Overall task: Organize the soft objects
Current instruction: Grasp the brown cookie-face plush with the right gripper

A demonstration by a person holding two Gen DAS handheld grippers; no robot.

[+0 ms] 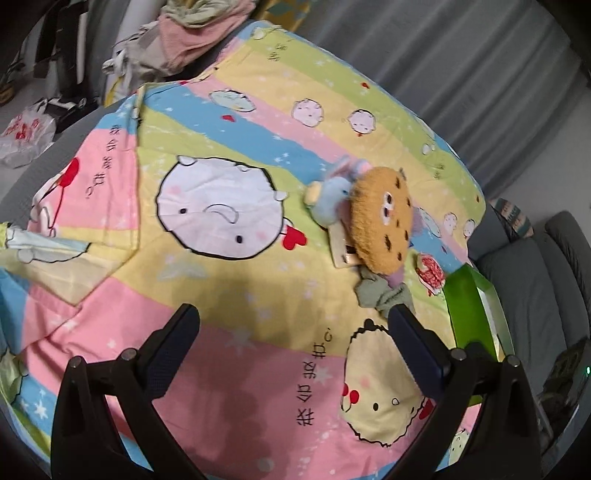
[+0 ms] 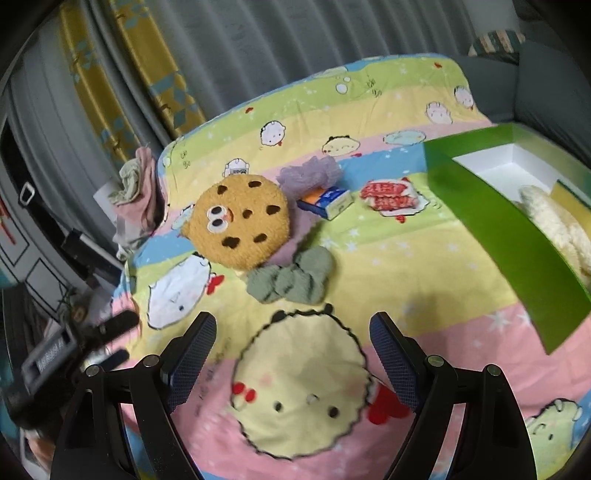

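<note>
A round brown cookie plush (image 2: 242,219) lies on the cartoon bedspread (image 2: 406,258); it also shows in the left wrist view (image 1: 382,218). A green scrunchie (image 2: 291,280) lies just in front of it, and shows near my left gripper's right finger (image 1: 382,293). A lilac mesh puff (image 2: 310,171) lies behind. A small blue plush (image 1: 330,201) rests against the cookie. A green box (image 2: 498,221) at the right holds a cream fluffy item (image 2: 554,221). My left gripper (image 1: 293,321) and right gripper (image 2: 293,328) are open and empty above the bedspread.
A blue-orange small carton (image 2: 327,201) and a red-white packet (image 2: 391,195) lie behind the scrunchie. A beige card-like item (image 1: 343,247) lies under the cookie plush. Piled clothes (image 1: 184,33) sit at the bed's far corner. Grey curtains (image 2: 295,44) hang behind. A grey sofa (image 1: 535,277) stands at right.
</note>
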